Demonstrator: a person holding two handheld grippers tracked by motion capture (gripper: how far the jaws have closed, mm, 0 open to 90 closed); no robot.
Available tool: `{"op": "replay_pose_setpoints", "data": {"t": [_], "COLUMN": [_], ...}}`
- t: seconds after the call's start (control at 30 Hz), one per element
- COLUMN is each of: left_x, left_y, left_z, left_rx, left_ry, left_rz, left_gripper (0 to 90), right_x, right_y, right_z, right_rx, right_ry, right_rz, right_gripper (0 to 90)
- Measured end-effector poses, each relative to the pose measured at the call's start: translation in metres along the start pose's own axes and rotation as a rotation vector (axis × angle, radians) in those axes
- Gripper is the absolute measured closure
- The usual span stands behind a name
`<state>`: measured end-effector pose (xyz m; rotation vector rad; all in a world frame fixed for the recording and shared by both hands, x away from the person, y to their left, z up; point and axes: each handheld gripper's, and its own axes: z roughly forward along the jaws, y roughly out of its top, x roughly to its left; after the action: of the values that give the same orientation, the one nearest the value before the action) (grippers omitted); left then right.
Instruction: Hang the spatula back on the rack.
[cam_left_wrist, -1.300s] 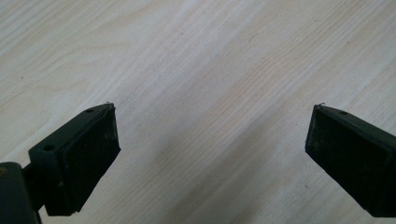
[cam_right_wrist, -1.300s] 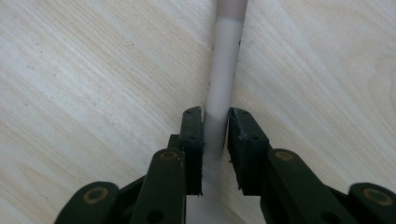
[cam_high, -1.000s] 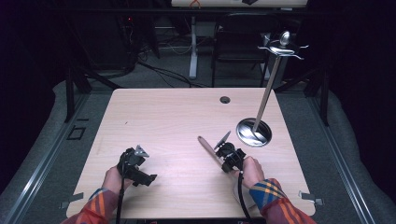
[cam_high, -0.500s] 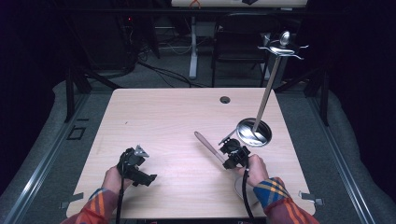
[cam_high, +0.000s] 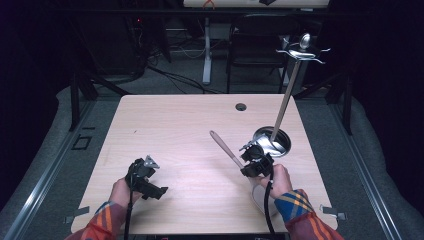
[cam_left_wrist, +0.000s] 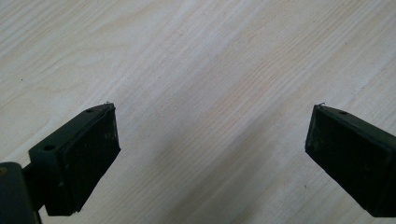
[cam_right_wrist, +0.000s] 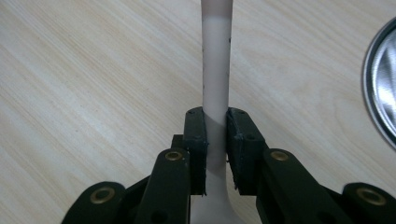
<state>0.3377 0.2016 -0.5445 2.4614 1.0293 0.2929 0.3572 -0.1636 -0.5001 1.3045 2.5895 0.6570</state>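
A pale wooden table (cam_high: 165, 125) is standing in a dark room, two hand-held grippers working over it.

The right gripper (cam_right_wrist: 215, 140) is clamping a pale spoon handle (cam_right_wrist: 215, 70) between its jaws, the handle running up and away from them; in the high view the right gripper (cam_high: 256, 161) is sitting near the table's right side, the spoon handle (cam_high: 226, 148) slanting up-left from it over the wood; just beside it a shiny metal stand base (cam_high: 272, 141) is resting on the table, a thin rod (cam_high: 285, 102) rising from it; the left gripper (cam_left_wrist: 210, 154) is hovering with jaws wide apart above bare wood, holding nothing; from above, the left gripper (cam_high: 142, 176) is sitting near the front left.
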Motion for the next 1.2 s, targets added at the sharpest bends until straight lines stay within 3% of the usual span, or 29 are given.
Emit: {"op": "replay_pose_setpoints", "data": {"t": [0.03,0.07,0.17,0.53,1.2], "left_x": [0.0,0.001,0.001,0.0,-0.001], "left_y": [0.0,-0.001,-0.002,-0.002,0.001], "left_z": [0.0,0.0,0.001,-0.001,0.0], "left_rx": [0.003,0.003,0.002,0.004,-0.001], "left_ry": [-0.003,-0.003,-0.008,-0.004,-0.01], "left_rz": [-0.004,-0.007,-0.012,-0.008,0.008], "left_gripper": [2.7,2.7,2.7,2.7,2.7], "right_x": [-0.002,-0.002,-0.008,-0.012,-0.025], "right_y": [0.001,-0.001,0.0,-0.006,-0.02], "right_z": [-0.003,-0.003,-0.01,-0.029,-0.054], "right_rx": [0.016,-0.021,-0.012,-0.122,-0.236], "right_ry": [0.0,-0.006,-0.005,-0.045,-0.099], "right_rz": [-0.015,0.004,-0.015,-0.03,0.007], "right_gripper": [79.0,79.0,79.0,79.0,79.0]}}
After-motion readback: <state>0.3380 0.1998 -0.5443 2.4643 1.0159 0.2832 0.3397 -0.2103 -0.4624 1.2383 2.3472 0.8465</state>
